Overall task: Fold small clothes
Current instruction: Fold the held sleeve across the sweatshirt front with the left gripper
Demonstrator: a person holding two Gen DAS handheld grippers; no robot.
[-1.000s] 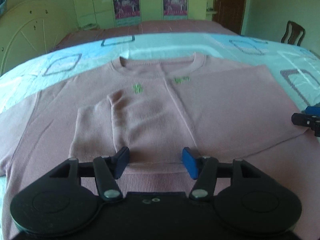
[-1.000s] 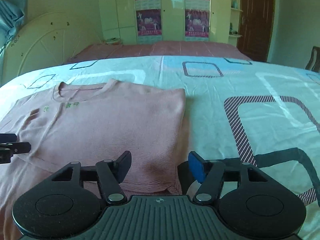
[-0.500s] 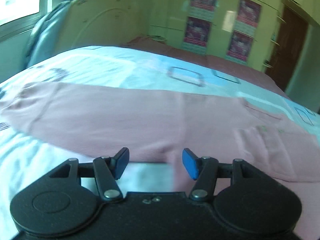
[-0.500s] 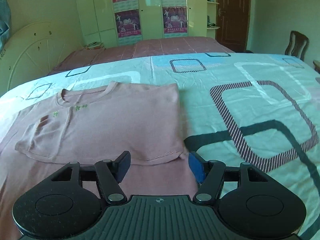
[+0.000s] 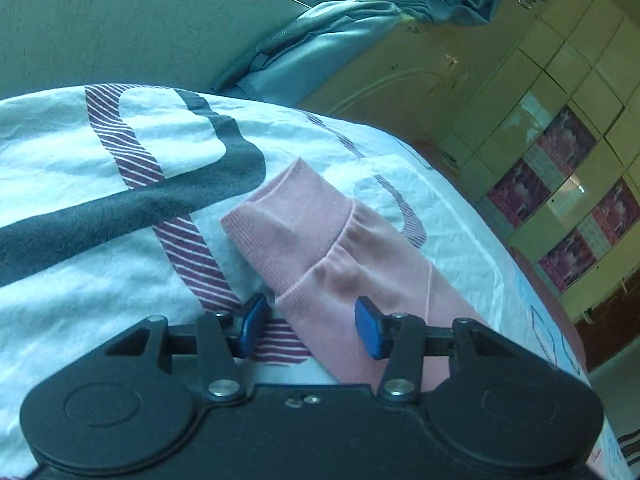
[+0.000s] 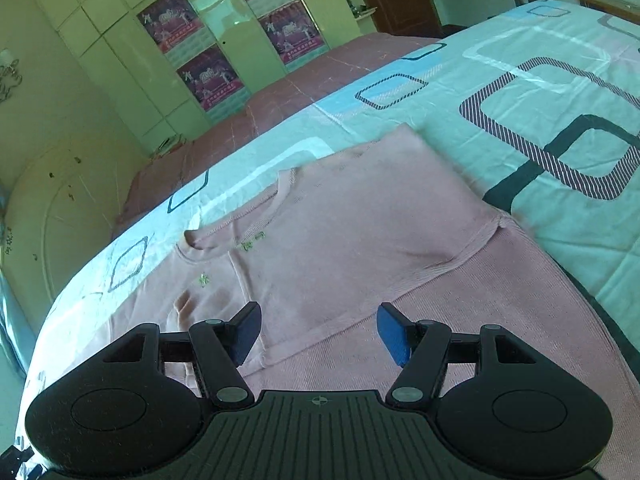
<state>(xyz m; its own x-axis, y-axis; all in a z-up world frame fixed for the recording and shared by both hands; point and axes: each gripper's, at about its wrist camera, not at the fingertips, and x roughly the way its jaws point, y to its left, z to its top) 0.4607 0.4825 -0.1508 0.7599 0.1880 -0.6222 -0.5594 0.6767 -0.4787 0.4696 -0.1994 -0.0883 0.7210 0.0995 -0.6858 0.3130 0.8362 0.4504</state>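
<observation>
In the left wrist view the left gripper fills the bottom of the frame, and its black body hides where the pink sleeve runs on toward the rest of the garment. Its blue fingers stand apart and are closing, with the sleeve just behind the ribbed cuff lying between them. The pads do not yet press on the cloth; whether the left pad touches the sleeve edge cannot be told. The cuff lies flat on the patterned bedsheet, pointing away toward a blue curtain and the cream headboard beyond.

In the right wrist view the right gripper hangs over the pink sweater, its fingers well apart and holding nothing. The near hem of the sweater is cut off behind the gripper body. The sweater lies spread on the bedsheet, one side already folded over the chest with its ribbed edge running diagonally, the round neckline farther off. Small green marks below the neckline are too small to read.

Only this view shows the sweater's body, plus a second bed with a reddish cover and the wardrobe with posters. The outstretched sleeve and cuff appear only in the left view. Neither gripper shows in the other's picture.
</observation>
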